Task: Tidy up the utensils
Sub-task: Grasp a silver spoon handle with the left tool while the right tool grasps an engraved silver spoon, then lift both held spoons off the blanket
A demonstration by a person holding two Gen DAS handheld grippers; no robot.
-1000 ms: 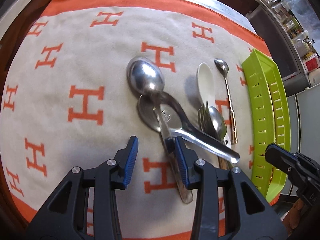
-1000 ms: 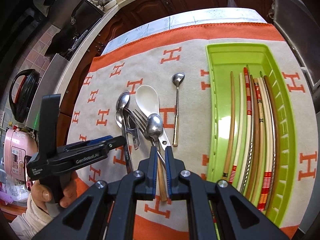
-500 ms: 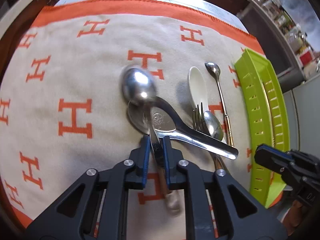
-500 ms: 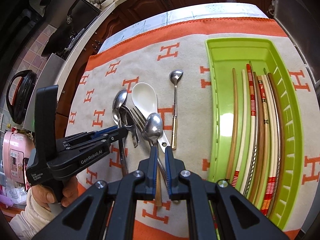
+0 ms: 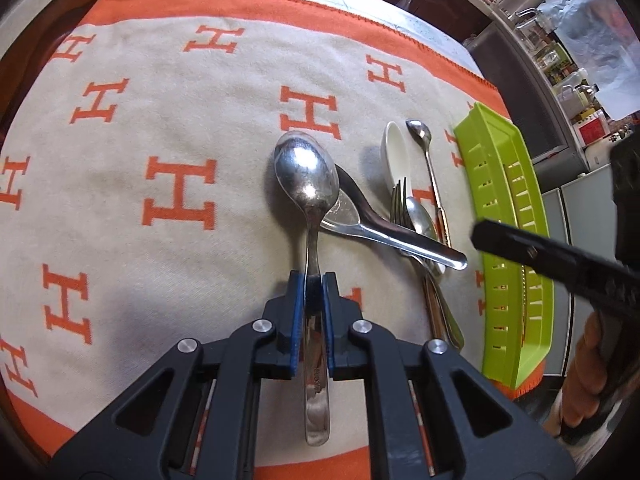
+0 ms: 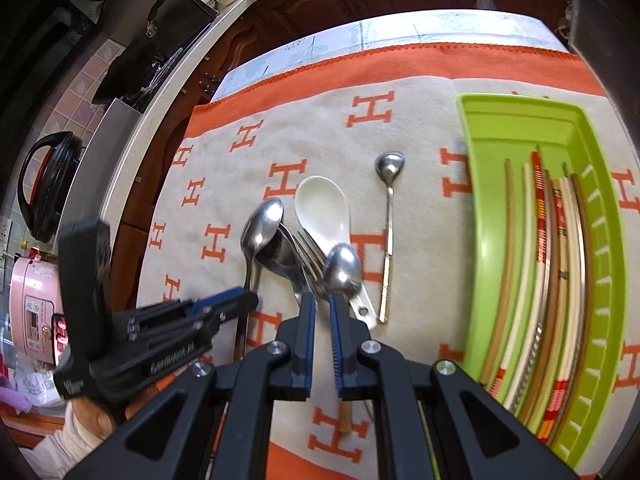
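Nearest to me, my left gripper (image 5: 313, 280) has its blue pads clamped on the handle of a large polished steel spoon (image 5: 308, 184); its bowl faces up, over the bowl of a second steel spoon (image 5: 384, 232) lying across the cloth. My right gripper (image 6: 322, 300) has its jaws drawn nearly together on the wooden-handled steel spoon (image 6: 343, 270), the wood end showing below the pads; I cannot tell whether that spoon is lifted clear of the pile.

Just beyond, the steel fork (image 6: 310, 248) lies tangled under the spoons, its tines pointing away from me. Beside it rests a white ceramic soup spoon (image 6: 322, 206), bowl up, and next to that, apart from the pile, a slim small steel teaspoon with a gold-toned handle (image 6: 387, 216).

Everything sits on a cream blanket with orange H letters and an orange border (image 5: 180, 128). To the right stands the lime-green slotted plastic tray (image 6: 472, 140), holding several chopsticks (image 6: 536, 264) laid lengthwise, some banded red and yellow. At far left, past the table edge, I see a pink rice cooker (image 6: 34, 312).
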